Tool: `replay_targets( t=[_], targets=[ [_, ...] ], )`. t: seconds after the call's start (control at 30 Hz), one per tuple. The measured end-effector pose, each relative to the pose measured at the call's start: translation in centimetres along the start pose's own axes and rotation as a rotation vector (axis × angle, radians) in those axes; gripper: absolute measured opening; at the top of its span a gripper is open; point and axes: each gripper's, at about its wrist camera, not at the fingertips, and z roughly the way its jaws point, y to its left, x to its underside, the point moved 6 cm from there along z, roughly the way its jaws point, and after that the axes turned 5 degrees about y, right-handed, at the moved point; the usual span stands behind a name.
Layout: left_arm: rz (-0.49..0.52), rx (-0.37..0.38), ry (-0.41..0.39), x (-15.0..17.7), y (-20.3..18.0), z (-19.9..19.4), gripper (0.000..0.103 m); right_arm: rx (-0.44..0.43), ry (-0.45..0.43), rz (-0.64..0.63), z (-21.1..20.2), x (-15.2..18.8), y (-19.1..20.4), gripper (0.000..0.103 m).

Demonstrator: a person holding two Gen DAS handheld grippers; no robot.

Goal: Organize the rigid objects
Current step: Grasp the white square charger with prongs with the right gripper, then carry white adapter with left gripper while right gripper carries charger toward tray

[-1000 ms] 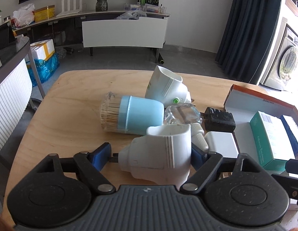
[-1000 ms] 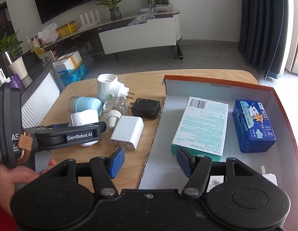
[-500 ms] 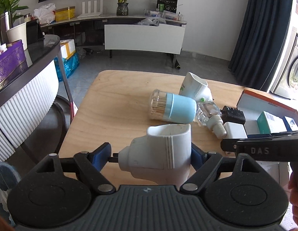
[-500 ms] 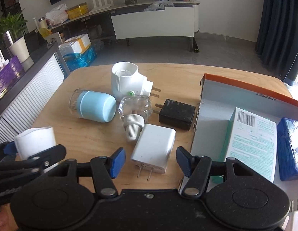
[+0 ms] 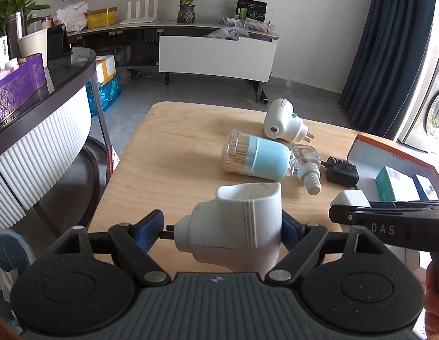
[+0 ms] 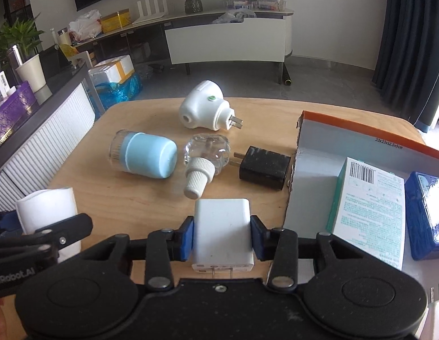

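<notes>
Here, a white plug-in vaporizer (image 5: 236, 223) is seen pinched between the blue pads of the left gripper (image 5: 222, 226), held above the near edge of the wooden table (image 5: 177, 147), its prongs pointing toward 9 o'clock against the left pad (image 5: 150, 223). A white charger block (image 6: 223, 233) is clamped between the closed-in pads of the right gripper (image 6: 223, 235), its prongs turned toward 6 o'clock, at the camera. In the right wrist view, a black adapter (image 6: 264, 167) is found at 1 o'clock from the charger, just beside the wall of an open orange-edged box (image 6: 361, 124). A clear refill bottle (image 6: 206, 155) with a ribbed white cap is laid at 12 o'clock, and a toothpick holder with a blue lid (image 6: 143, 157) lies on its side at 10 o'clock. A second white vaporizer (image 6: 205, 109) with a green dot is set farther back, at 12 o'clock. Inside the box, a teal-and-white carton (image 6: 369, 212) and a blue case (image 6: 426, 215) are placed side by side, the case at 3 o'clock of the carton.
</notes>
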Motion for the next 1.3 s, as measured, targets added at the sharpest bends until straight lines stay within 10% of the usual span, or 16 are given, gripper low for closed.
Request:
replay_targets(
  t=[1.3],
  targets=[
    [0.059, 0.024, -0.092, 2.6, -5.6, -9.7, 0.085, -0.005, -0.160, 0.063, -15.4, 6.0, -0.6, 0.050]
  ],
)
